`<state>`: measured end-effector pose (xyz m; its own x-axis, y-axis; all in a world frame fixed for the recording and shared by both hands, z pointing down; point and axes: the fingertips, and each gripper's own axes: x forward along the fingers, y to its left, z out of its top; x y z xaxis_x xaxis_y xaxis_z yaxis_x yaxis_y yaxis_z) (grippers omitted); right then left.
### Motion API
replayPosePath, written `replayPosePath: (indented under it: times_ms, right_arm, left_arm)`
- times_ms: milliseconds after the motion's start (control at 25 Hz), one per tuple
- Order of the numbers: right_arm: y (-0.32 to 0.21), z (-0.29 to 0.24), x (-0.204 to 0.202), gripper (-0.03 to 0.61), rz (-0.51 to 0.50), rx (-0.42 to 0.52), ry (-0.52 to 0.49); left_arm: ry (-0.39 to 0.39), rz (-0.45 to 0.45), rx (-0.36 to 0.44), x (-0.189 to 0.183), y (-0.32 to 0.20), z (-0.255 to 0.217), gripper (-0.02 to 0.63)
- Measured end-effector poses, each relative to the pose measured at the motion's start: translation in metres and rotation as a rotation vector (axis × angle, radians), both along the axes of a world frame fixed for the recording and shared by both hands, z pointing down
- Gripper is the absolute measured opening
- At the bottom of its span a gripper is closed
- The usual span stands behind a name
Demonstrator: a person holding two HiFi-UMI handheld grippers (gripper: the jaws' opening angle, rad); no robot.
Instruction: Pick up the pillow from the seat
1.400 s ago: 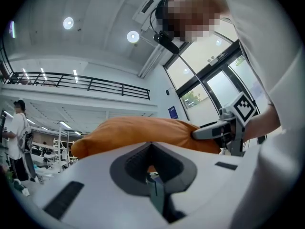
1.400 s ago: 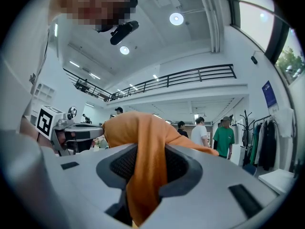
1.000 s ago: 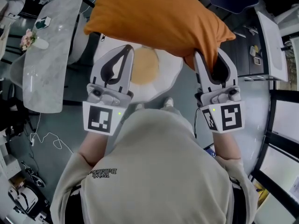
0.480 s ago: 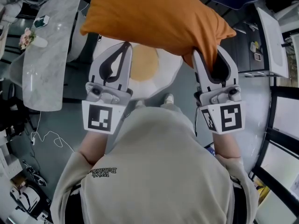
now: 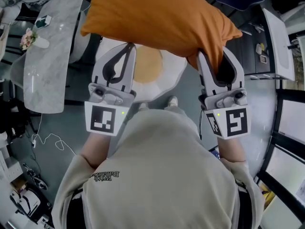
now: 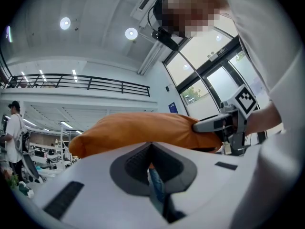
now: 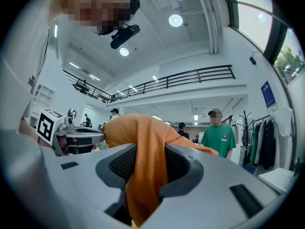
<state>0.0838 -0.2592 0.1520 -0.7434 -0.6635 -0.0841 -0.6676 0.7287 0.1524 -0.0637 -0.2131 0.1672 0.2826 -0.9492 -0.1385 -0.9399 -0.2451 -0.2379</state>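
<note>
**A:** Leftward, only slightly, is how the orange pillow's point(image 5: 157, 18) left corner has drifted. Both grippers sit about where they were.

**B:** Where is the pillow?

**A:** It is up in the air, well clear of the round white seat point(image 5: 177, 74) below. It spans from one gripper to the other.

**B:** And the left gripper point(image 5: 128, 46)?

**A:** Its jaws are nearly together, nipping a thin bit of the pillow's near edge at their tips.

**B:** The right gripper point(image 5: 217, 56)?

**A:** Its jaws stand narrowly apart, with a thick fold of orange fabric from the pillow's right corner clamped between the pads.

**B:** What is around them?

**A:** A marble table point(image 5: 47, 61) stands at the left.
</note>
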Motion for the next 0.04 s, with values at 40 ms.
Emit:
replayPosePath:
  times_ms: [40]
  right_arm:
    - [0.0001, -0.0008, -0.0007, 0.158, -0.002, 0.0, -0.001]
  left_arm:
    - [-0.005, 0.003, -0.003, 0.0005, -0.0007, 0.0008, 0.011]
